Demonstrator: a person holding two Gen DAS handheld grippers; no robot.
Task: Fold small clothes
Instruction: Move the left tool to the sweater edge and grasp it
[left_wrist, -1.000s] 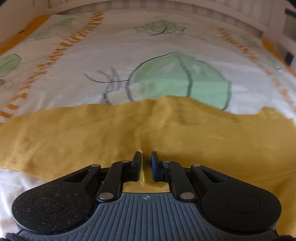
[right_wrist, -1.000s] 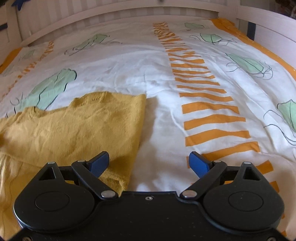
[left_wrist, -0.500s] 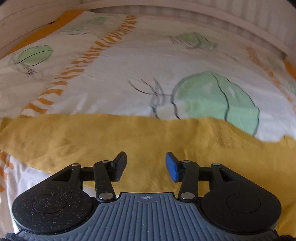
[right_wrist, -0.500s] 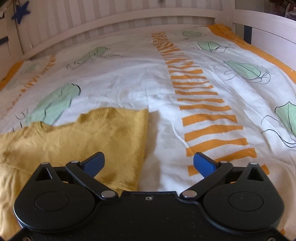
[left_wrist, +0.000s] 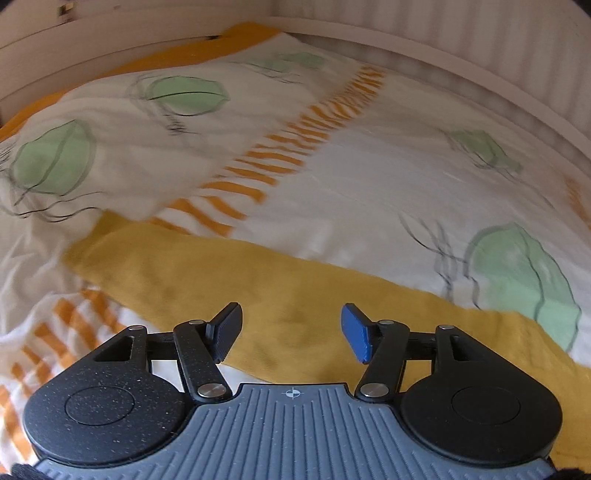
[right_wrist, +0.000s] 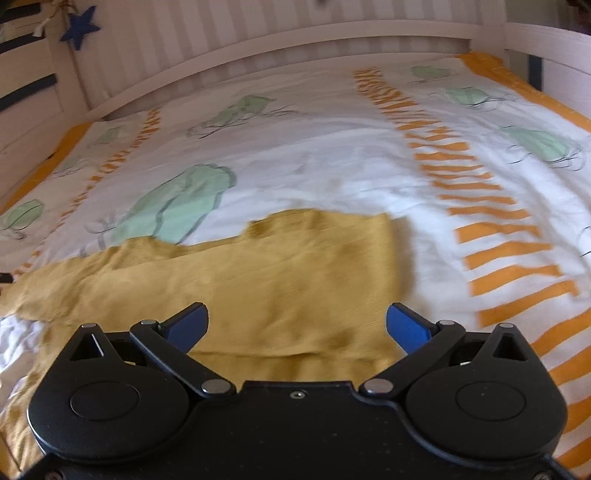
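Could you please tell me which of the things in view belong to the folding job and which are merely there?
Belong to the job:
- yellow garment, lying on the bed
- left gripper, open, nothing between its jaws, which have just been opening
- right gripper, open, empty

Merely there:
- patterned duvet
- white bed frame
- blue star

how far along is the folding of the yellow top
Done: the yellow top lies on the bedspread with one layer folded over. In hand: nothing; the left hand-held gripper, jaws just opened, and the right hand-held gripper are both open and empty. Left: probably further folds.
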